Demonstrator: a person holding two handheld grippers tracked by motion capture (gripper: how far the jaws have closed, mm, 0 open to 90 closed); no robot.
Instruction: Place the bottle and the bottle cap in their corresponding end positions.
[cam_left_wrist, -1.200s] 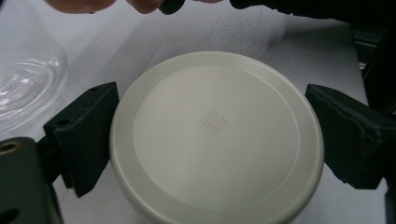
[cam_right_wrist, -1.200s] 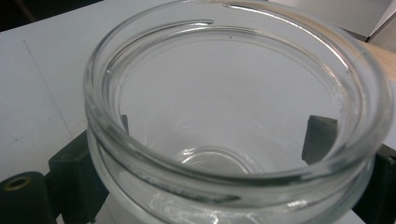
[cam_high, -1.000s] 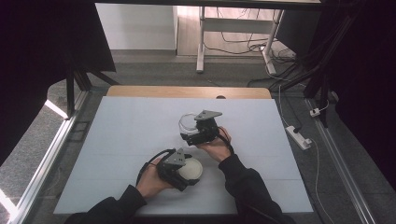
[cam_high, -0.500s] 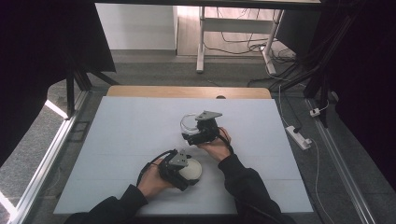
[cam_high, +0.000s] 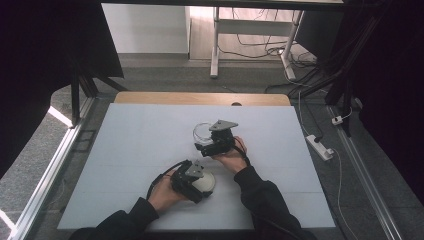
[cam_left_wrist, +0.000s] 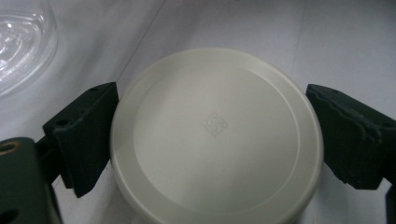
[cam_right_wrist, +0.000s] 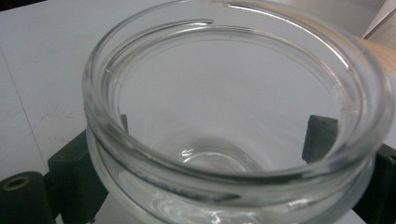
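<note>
A round, cream-white plastic lid (cam_left_wrist: 215, 135) with a small embossed emblem at its centre is lying flat on the white table (cam_high: 130, 145), near the front edge and a little left of the middle. A clear glass jar (cam_right_wrist: 233, 121) with a thick rolled rim and an open mouth is standing farther back and slightly to the right, close to the lid but apart from it; its edge is showing at the top left of the left gripper view.

The left gripper (cam_left_wrist: 210, 135) is sitting spread wide around the lid, one black jaw touching its rim on each side. The right gripper (cam_right_wrist: 219, 154) is also spread wide, its two jaws pressing against opposite sides of the jar's glass wall, holding it. In the high view, a person's hands are gripping both tools.
</note>
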